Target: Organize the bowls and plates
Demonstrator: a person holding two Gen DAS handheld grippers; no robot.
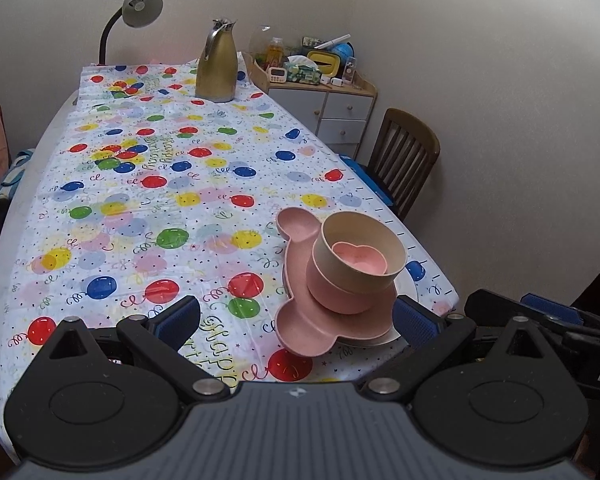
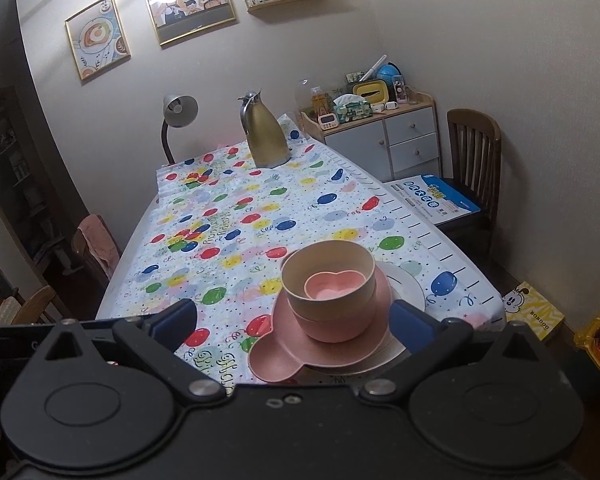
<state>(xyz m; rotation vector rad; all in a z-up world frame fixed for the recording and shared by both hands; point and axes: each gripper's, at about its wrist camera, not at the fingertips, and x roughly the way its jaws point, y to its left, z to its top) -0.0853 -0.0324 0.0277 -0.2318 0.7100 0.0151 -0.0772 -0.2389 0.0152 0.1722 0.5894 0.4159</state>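
One stack stands near the table's front right corner. A white plate is at the bottom. On it lies a pink mouse-shaped divided plate. On that stands a pink bowl, holding a cream bowl, holding a small pink heart dish. My left gripper is open and empty, above the table just short of the stack. My right gripper is open and empty, with the stack between its fingers' lines of sight.
A gold thermos jug and a desk lamp stand at the table's far end. A cluttered cabinet and a wooden chair are to the right. The balloon tablecloth covers the table.
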